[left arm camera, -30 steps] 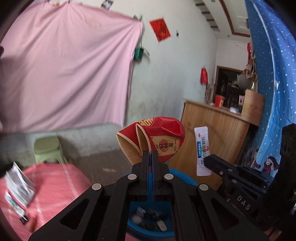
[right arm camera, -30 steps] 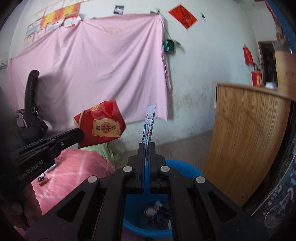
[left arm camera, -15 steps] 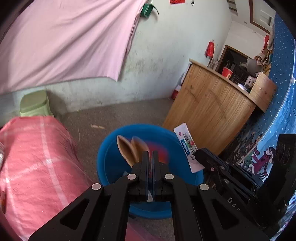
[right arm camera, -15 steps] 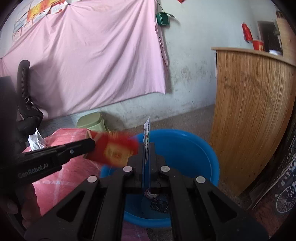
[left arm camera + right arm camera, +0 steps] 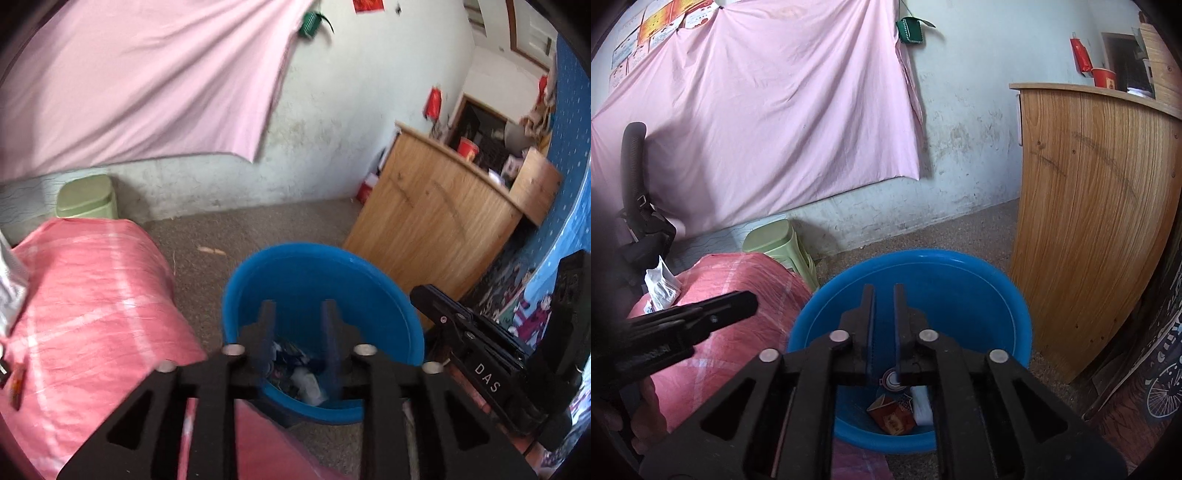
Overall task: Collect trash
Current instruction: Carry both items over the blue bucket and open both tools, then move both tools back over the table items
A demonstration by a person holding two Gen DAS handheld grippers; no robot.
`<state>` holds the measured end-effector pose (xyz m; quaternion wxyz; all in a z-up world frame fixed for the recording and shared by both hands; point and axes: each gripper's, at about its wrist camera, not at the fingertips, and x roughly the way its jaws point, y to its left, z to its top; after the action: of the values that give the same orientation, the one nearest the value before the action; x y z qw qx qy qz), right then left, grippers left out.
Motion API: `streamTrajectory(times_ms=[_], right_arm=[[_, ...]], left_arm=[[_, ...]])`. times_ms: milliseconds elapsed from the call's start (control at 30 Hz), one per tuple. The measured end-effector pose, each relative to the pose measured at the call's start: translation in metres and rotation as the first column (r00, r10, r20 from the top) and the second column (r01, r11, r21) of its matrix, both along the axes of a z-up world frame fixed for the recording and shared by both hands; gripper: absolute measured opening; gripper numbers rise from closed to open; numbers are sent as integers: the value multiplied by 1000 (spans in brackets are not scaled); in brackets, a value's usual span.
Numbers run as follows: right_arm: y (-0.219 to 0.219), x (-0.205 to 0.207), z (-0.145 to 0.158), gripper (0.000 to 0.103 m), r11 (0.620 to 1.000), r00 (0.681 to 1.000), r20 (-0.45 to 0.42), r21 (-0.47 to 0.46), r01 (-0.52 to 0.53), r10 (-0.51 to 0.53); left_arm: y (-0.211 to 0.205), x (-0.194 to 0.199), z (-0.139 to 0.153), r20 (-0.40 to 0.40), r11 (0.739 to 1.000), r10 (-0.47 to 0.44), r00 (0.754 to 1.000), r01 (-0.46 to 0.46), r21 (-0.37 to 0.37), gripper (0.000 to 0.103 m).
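A blue plastic bucket (image 5: 321,273) (image 5: 923,266) stands on the floor beside the pink-covered table. My left gripper (image 5: 297,306) is open and empty above its rim. My right gripper (image 5: 883,291) is open and empty, also over the bucket. A red carton (image 5: 892,415) and a white flat packet (image 5: 921,406) lie at the bucket's bottom among other scraps (image 5: 303,376). In the left wrist view my right gripper shows at the right as a black bar (image 5: 469,339); in the right wrist view my left gripper (image 5: 683,317) shows at the left.
The pink tablecloth (image 5: 85,302) (image 5: 738,291) still carries a white crumpled wrapper (image 5: 661,284) and small red bits (image 5: 16,380). A green stool (image 5: 86,195) stands by the wall. A wooden counter (image 5: 436,210) (image 5: 1089,221) is to the bucket's right.
Both grippers tipped down over the bucket and opened. The red carton left my left gripper and the white packet left my right gripper; both now lie in the bucket.
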<state>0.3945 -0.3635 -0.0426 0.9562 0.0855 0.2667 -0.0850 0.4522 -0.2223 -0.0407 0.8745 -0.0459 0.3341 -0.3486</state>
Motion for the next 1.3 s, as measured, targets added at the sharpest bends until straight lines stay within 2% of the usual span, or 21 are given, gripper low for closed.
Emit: streamTrajectory(times_ms=[33, 100, 200, 333, 433, 500, 567, 633, 700, 800, 900, 1033, 1200, 1300], right_arm=[[1, -1, 2, 34, 1000, 1000, 4, -3, 0, 0], [5, -3, 10, 43, 1000, 1000, 24, -12, -3, 4], [11, -5, 24, 47, 1000, 998, 56, -23, -10, 11], [23, -10, 44, 55, 999, 994, 104, -38, -22, 26], [35, -12, 59, 66, 998, 990, 137, -56, -36, 43], [46, -15, 70, 76, 997, 984, 168, -65, -49, 59], [55, -17, 78, 85, 996, 980, 188, -70, -60, 72], [67, -21, 86, 95, 994, 970, 223, -70, -84, 98], [80, -25, 90, 103, 992, 958, 260, -67, -108, 122], [101, -29, 93, 103, 987, 943, 294, -70, -141, 156], [120, -33, 94, 103, 982, 923, 334, -67, -179, 191], [148, -32, 89, 103, 970, 900, 362, -66, -236, 244], [179, -24, 78, 103, 955, 886, 359, -72, -289, 295], [195, -15, 70, 103, 945, 883, 339, -78, -317, 324]], left_arm=[[6, -2, 3, 12, 1000, 16, 1000, -16, -13, 35], [19, -6, 9, 38, 998, 51, 998, -50, -28, 37], [34, -11, 19, 75, 995, 101, 992, -99, -32, 38], [58, -21, 37, 137, 986, 166, 977, -160, -51, 51], [81, -29, 50, 180, 975, 221, 959, -211, -71, 59], [97, -33, 58, 202, 964, 264, 943, -252, -83, 72], [118, -42, 63, 229, 941, 338, 913, -319, -117, 93], [139, -50, 65, 245, 908, 417, 875, -388, -159, 101], [163, -58, 68, 254, 872, 486, 836, -446, -200, 101], [188, -66, 71, 275, 832, 555, 785, -522, -189, 101], [214, -77, 71, 298, 807, 590, 750, -560, -188, 101], [241, -92, 66, 346, 780, 617, 707, -607, -152, 101], [265, -98, 52, 379, 751, 639, 670, -650, -116, 101], [278, -103, 40, 390, 739, 644, 658, -667, -94, 101]])
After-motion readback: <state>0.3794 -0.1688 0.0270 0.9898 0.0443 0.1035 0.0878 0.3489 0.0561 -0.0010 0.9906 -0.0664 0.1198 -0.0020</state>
